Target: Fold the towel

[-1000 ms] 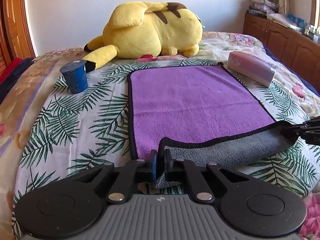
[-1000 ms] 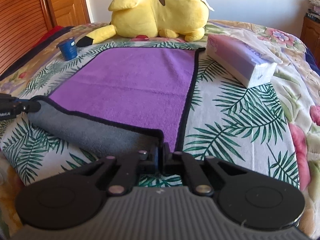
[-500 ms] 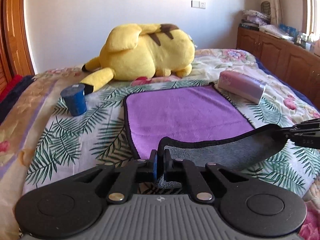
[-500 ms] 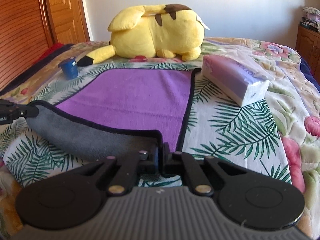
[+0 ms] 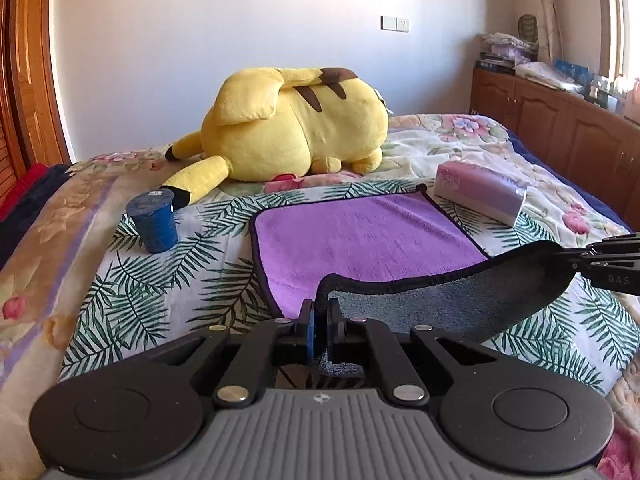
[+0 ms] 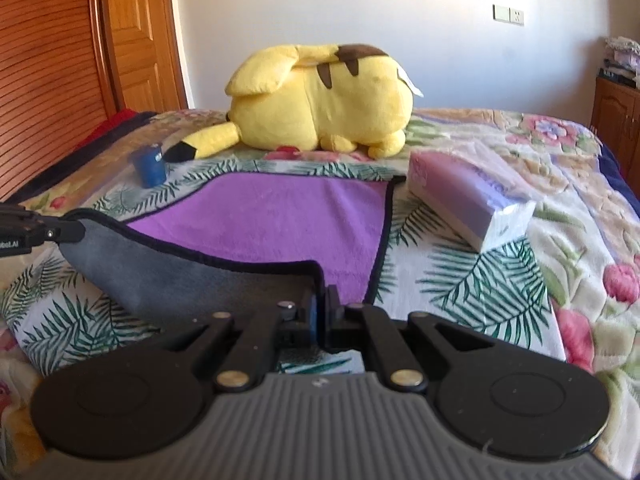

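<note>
**Ana:** Both corners are up! The left gripper [image 5: 320, 320] is clamped tight on the near-left corner of the purple microfibre towel with the grey underside and black trim [image 5: 360, 236], jaws pressed together with the cloth pinched between them.

**Ben:** Same on the other side. The right gripper [image 6: 320, 312] has its jaws closed on the near-right corner of that towel [image 6: 280, 216]. From the left wrist view you can see it reaching in from the right edge [image 5: 608, 264], gripping the hem.

**Ana:** And the near edge is lifted off the bed, grey side facing us, sagging in a shallow curve between the two grippers. The far part lies flat, purple side up, on the palm-leaf patterned bedspread [image 5: 152, 280].

**Ben:** Around it: a small dark blue plastic cup [image 5: 153, 222] stands upright to the left of the towel, apart from it.

**Ana:** A pink and lilac wrapped pack of tissues [image 6: 468, 200] sits just beside the towel's far-right corner; touching or not, I cannot tell.

**Ben:** And beyond the far hem, a big yellow plush toy with brown stripes [image 5: 296, 128] lies on its side, its black-tipped tail pointing toward the cup.
</note>
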Demonstrator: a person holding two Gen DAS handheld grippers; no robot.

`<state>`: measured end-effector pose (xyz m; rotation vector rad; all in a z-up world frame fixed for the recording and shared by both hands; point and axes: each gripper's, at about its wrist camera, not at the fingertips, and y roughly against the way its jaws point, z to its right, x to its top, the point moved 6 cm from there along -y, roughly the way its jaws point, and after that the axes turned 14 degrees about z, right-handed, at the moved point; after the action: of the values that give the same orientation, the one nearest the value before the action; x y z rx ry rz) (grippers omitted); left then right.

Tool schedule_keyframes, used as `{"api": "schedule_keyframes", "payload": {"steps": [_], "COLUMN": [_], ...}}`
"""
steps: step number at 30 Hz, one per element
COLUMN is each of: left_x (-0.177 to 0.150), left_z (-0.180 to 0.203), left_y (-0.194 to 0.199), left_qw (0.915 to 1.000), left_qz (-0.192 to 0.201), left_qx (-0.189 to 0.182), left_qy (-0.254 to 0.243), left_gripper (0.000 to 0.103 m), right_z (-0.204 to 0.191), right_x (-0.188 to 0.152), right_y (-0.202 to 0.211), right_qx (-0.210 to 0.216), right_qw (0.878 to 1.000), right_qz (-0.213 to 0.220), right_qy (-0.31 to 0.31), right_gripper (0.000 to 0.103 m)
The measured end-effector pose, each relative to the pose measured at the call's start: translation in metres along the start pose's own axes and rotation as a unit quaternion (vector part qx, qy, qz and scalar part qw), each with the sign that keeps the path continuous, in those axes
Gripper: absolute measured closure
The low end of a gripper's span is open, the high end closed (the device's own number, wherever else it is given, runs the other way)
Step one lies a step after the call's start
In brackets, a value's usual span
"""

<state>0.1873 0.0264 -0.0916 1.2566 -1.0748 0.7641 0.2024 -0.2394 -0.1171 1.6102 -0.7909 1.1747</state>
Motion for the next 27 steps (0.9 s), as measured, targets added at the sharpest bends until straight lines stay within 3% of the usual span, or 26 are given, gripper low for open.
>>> {"api": "schedule_keyframes", "payload": {"steps": [27], "left_x": [0.009], "left_z": [-0.013], "left_y": [-0.052], "left_qw": [0.9991], "left_qz": [-0.002], "left_qx": [-0.002], "left_qy": [-0.041], "left_gripper": [0.103], "right_z": [0.007], "right_x": [0.01], "right_y": [-0.03], "right_qx": [0.005], "right_qw": [1.0], "right_qz": [0.016], "right_qy": [0.023], "right_gripper": [0.099]}}
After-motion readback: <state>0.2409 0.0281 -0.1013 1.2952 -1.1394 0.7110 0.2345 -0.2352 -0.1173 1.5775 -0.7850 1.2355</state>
